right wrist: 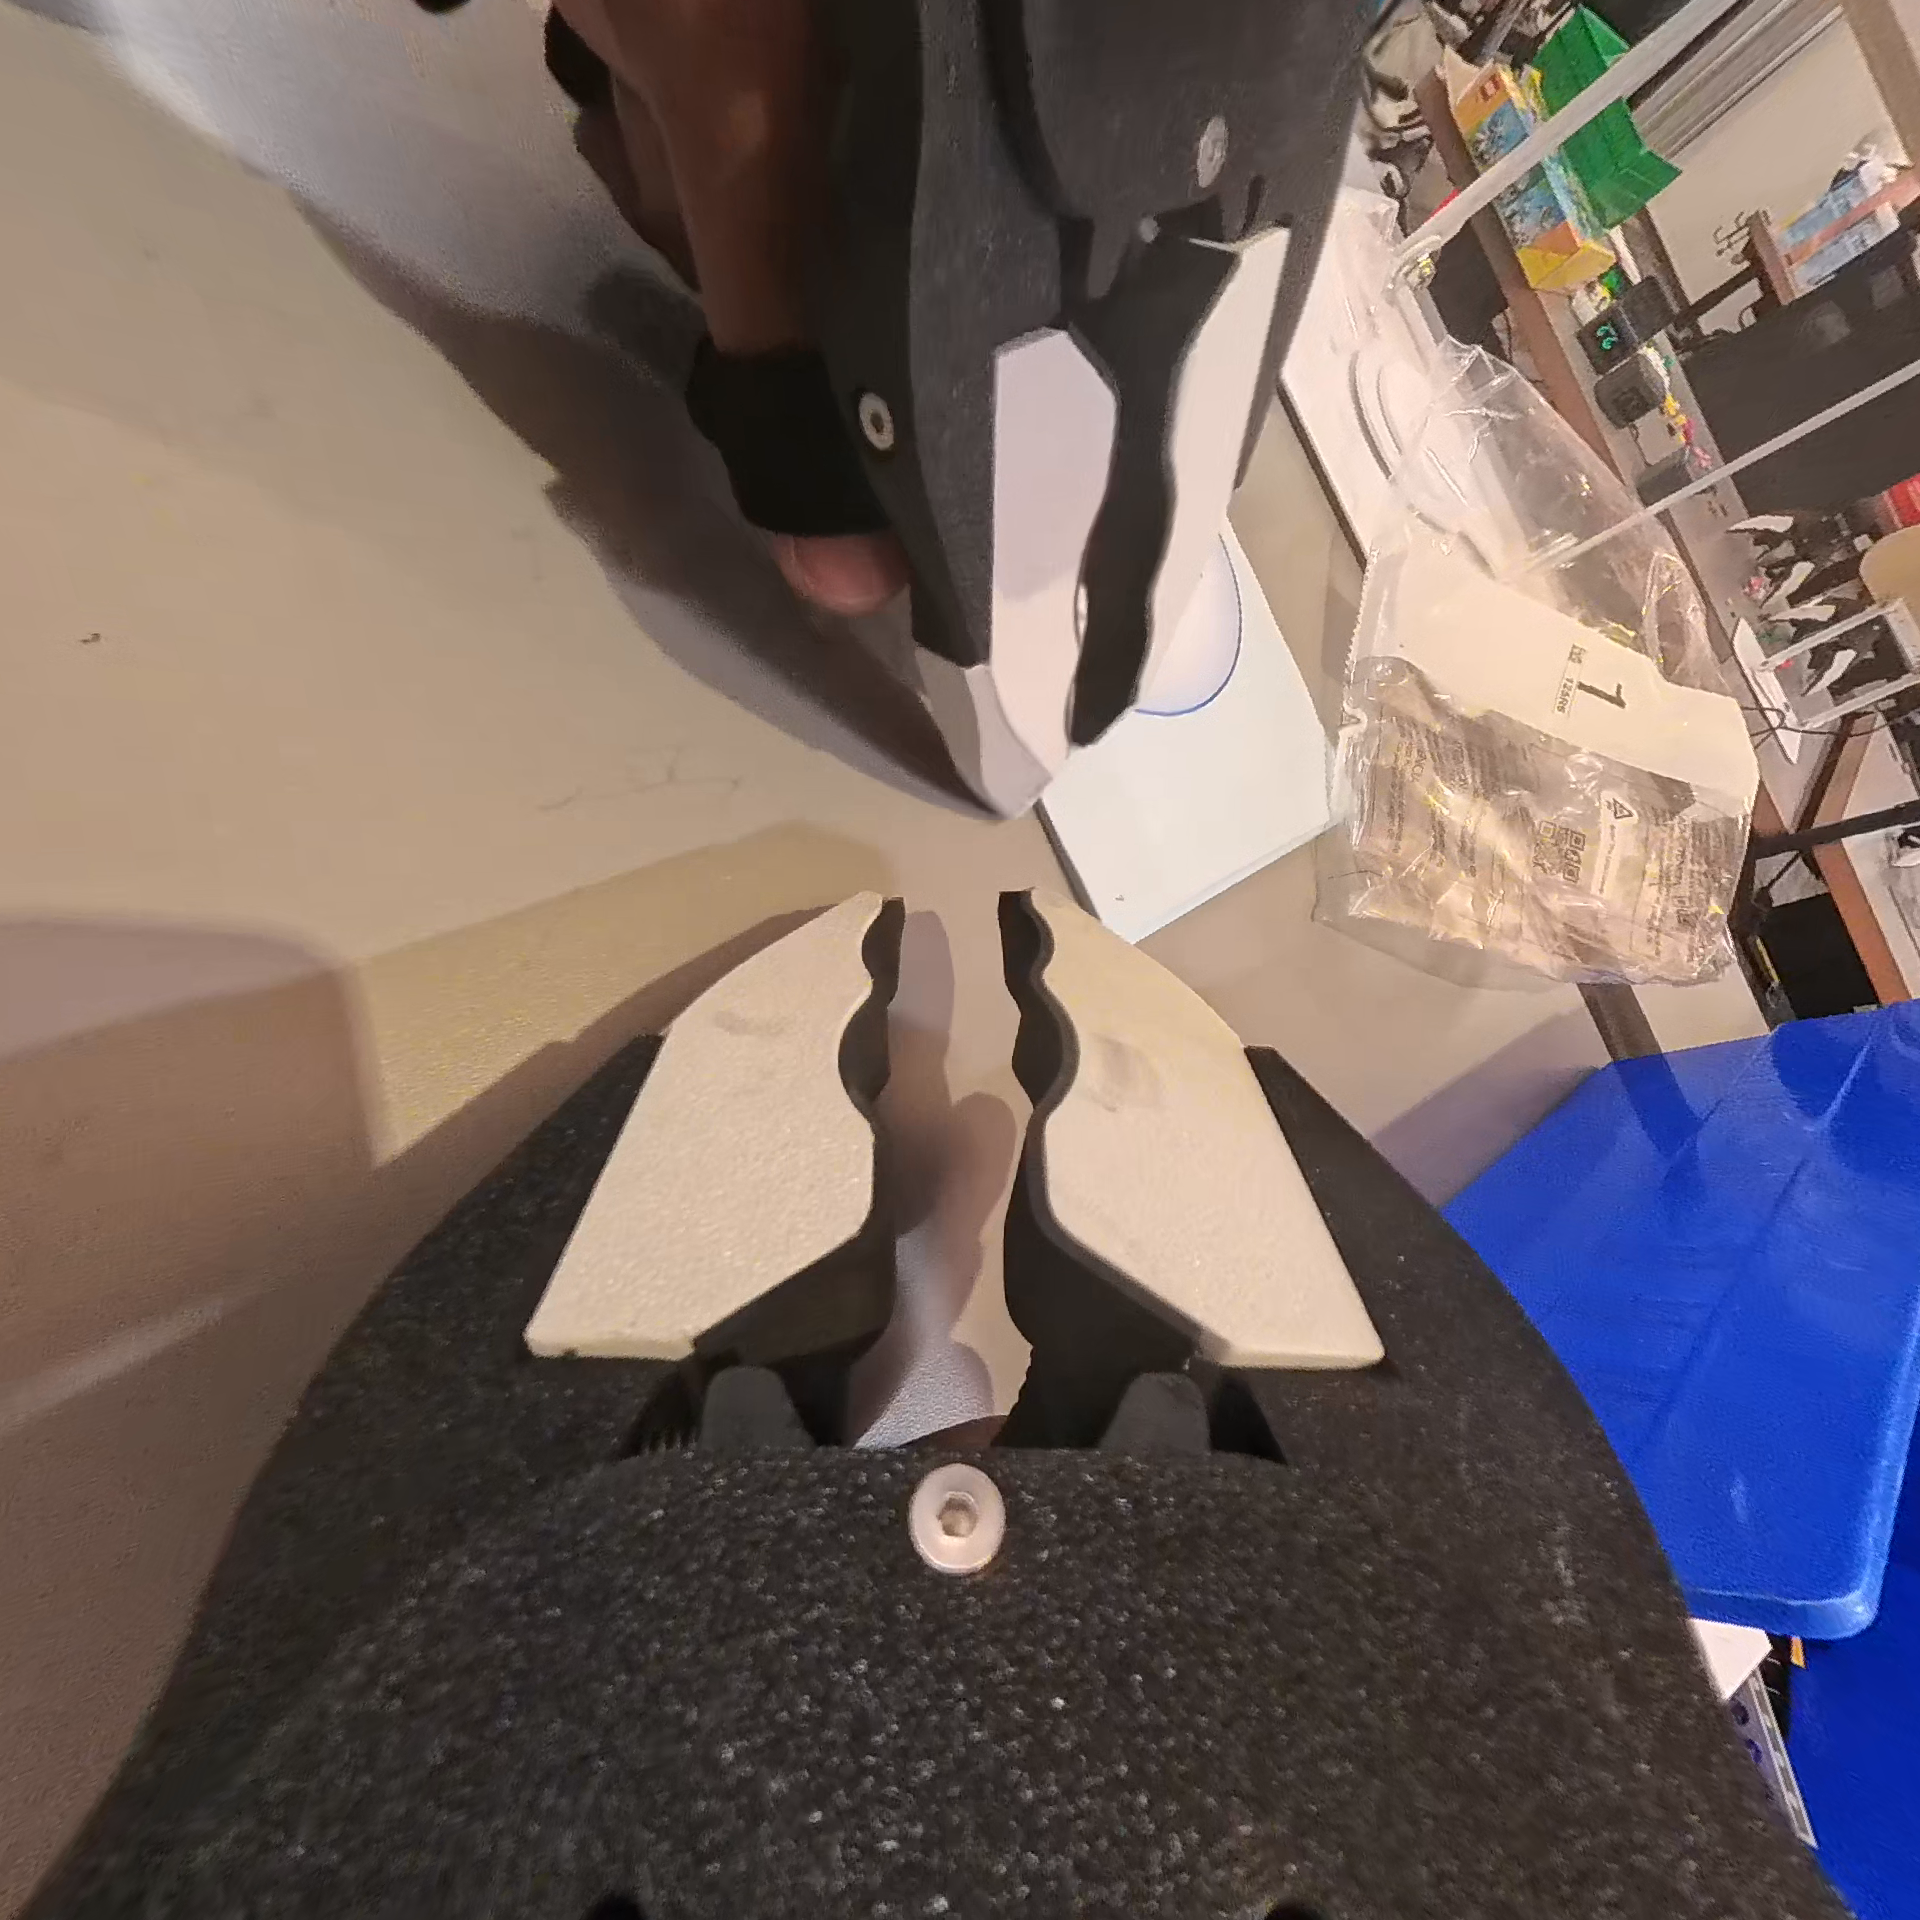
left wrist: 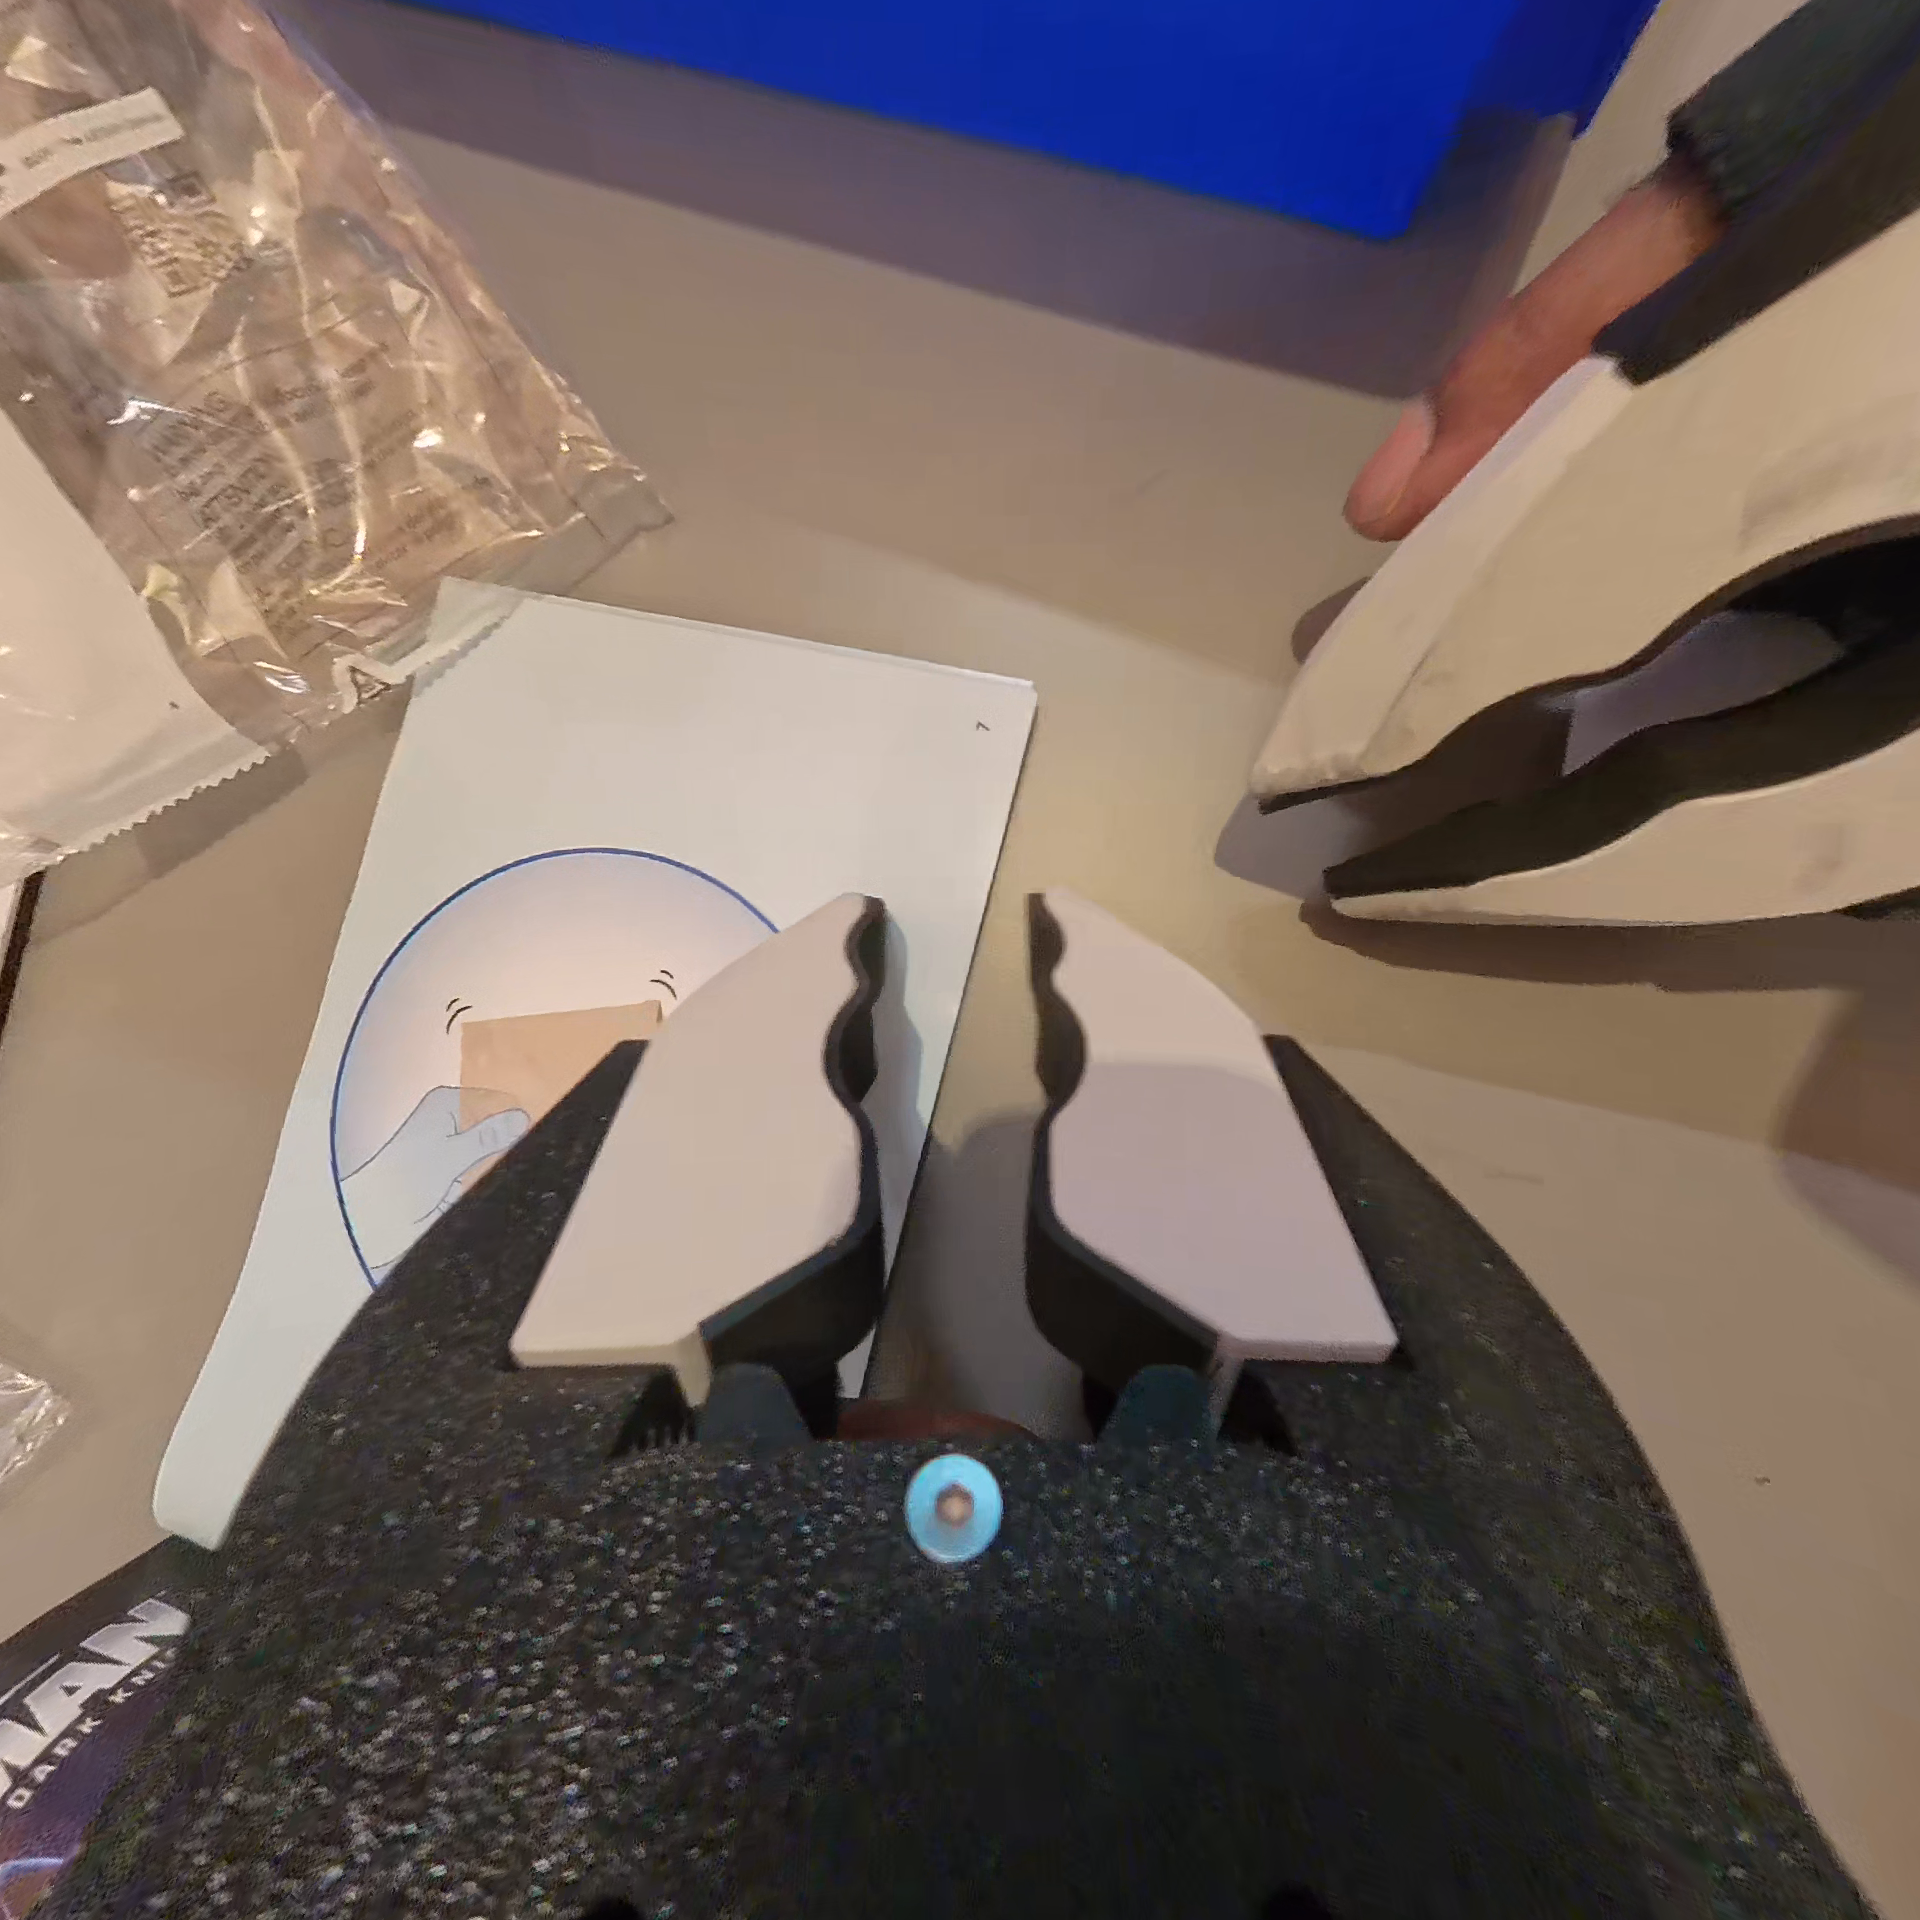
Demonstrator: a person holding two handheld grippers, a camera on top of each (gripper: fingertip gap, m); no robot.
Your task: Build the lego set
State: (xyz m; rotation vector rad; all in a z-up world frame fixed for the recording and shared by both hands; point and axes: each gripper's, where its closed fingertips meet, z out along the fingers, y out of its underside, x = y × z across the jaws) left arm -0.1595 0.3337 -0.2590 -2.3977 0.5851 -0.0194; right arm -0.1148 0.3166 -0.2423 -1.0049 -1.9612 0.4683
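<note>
My left gripper (left wrist: 956,909) is open and holds nothing. It hovers low over the right edge of a white instruction booklet (left wrist: 675,748) that lies flat on the beige table (left wrist: 935,468). The left finger (left wrist: 769,1081) is above the page and the right finger above bare table. My right gripper (right wrist: 951,904) is open and holds nothing, with only table showing between its pads. It is just right of the booklet's far corner (right wrist: 1174,821), tips pointing toward the left gripper (right wrist: 1060,769). In the left wrist view the right gripper (left wrist: 1299,842) shows at the right, jaws slightly apart.
A crumpled clear plastic bag (left wrist: 260,416) with a white label lies at the booklet's far left corner; it also shows in the right wrist view (right wrist: 1538,810). A blue bin (left wrist: 1039,94) stands at the table's far side. A dark printed box (left wrist: 94,1683) is at the lower left. My hands' fingertips stand some 6 cm from each other.
</note>
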